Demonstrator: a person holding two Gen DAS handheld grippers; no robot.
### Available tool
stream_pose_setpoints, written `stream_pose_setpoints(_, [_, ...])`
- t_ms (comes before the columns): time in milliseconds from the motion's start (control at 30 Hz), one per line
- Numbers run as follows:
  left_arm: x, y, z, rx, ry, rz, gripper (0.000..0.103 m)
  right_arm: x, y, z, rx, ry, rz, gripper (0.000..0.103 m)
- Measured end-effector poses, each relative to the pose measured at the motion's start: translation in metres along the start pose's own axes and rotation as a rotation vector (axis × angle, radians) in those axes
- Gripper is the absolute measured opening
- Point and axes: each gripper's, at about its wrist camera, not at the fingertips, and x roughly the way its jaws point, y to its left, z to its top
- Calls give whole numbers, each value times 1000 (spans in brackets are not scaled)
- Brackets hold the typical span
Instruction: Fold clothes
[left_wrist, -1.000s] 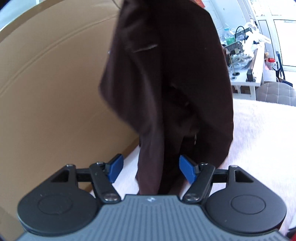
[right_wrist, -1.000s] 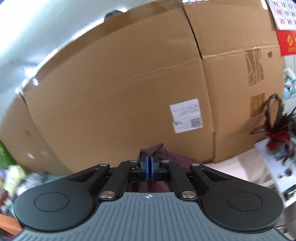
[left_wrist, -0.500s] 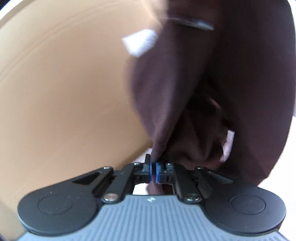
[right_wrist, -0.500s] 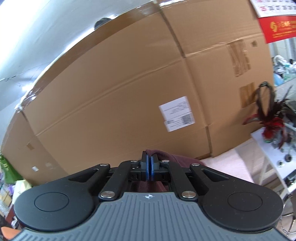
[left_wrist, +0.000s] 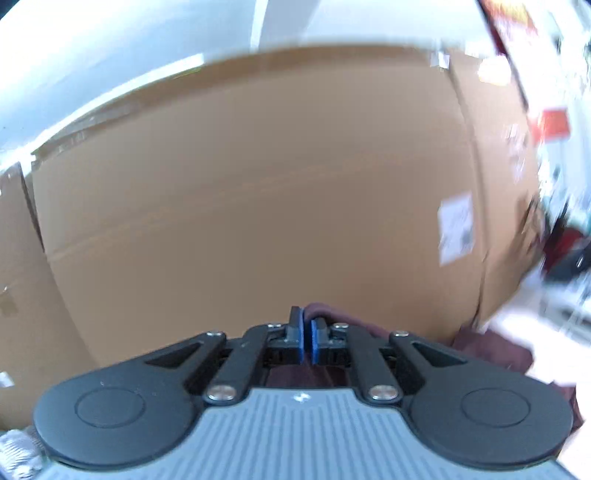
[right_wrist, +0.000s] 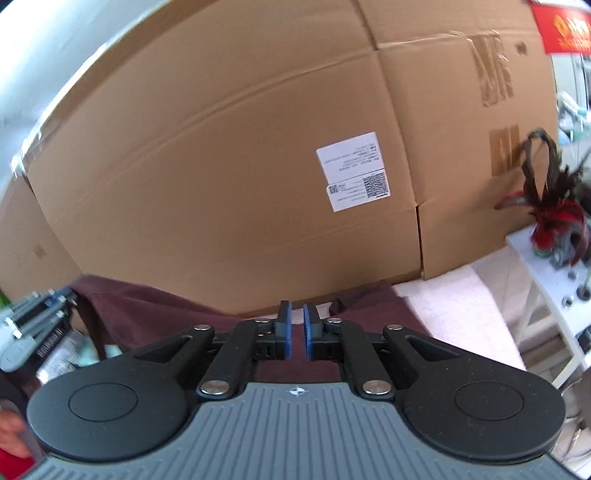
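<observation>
— Left wrist view?
— Blurred. The left gripper is clamped on a fold of the maroon garment, facing a cardboard box; its label is unreadable.

— Right wrist view?
— The right gripper, jaws just parted and empty, angles down over the cloth on a pink blanket. The white label shows QR codes, print too small.

Pale pink bedding — maroon garment lying on it.
</observation>
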Motion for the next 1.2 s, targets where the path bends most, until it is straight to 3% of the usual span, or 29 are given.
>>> stream_pose_setpoints(67, [9, -3, -10, 6, 63, -5, 8, 5, 15, -9, -111, 11, -40, 25])
stream_pose_setpoints(100, [13, -4, -16, 9, 94, -7, 8, 6, 24, -15, -178, 17, -30, 28])
stream_pose_setpoints(133, [16, -6, -20, 13, 121, -9, 8, 4, 37, -23, -261, 20, 5, 39])
stream_pose_setpoints(167, [15, -7, -20, 20, 112, -11, 8, 1, 52, -33, -357, 18, 33, 53])
stream_pose_setpoints(233, [11, -3, -18, 15, 91, -27, 9, -2, 84, -58, -549, 3, 75, 69])
stream_pose_setpoints(300, [6, 7, -16, -6, 67, -52, 9, 5, 108, -79, -653, 9, 108, 70])
stream_pose_setpoints(400, [-3, 11, 1, -3, 43, -66, 9, 23, 135, -99, -705, 24, 134, 70])
stream_pose_setpoints(500, [-10, 13, 16, -1, 27, -74, 12, 37, 157, -109, -762, -50, 80, 70])
stream_pose_setpoints(533, [-11, 13, 19, -3, 22, -76, 12, 42, 162, -111, -782, -83, 32, 69])
stream_pose_setpoints(567, [-12, 14, 23, -5, 16, -78, 13, 47, 163, -110, -788, -98, -21, 59])
stream_pose_setpoints(600, [-13, 15, 26, -8, 12, -79, 14, 52, 162, -107, -784, -97, -61, 42])
stream_pose_setpoints(633, [-13, 17, 27, -14, 12, -78, 17, 55, 157, -101, -758, -74, -74, 9])
stream_pose_setpoints(667, [-12, 19, 26, -14, 21, -76, 18, 53, 148, -92, -701, -39, -57, 6])
stream_pose_setpoints(800, [-9, 23, 16, 4, 46, -79, 22, 27, 111, -49, -470, 2, 12, 6])
stream_pose_setpoints(867, [-12, 20, 7, 38, 46, -85, 35, 3, 96, -18, -344, -38, 57, 6])
stream_pose_setpoints(933, [-21, 19, -2, 53, 15, -128, 60, -21, 88, 16, -254, -99, 81, 6])
stream_pose_setpoints(1100, [-50, 4, -25, 148, -76, -240, 69, -58, 98, 73, -183, -210, 74, 6])
stream_pose_setpoints(1200, [-56, 3, -48, 126, -21, -319, 69, -78, 102, 93, -155, -264, 51, 6])
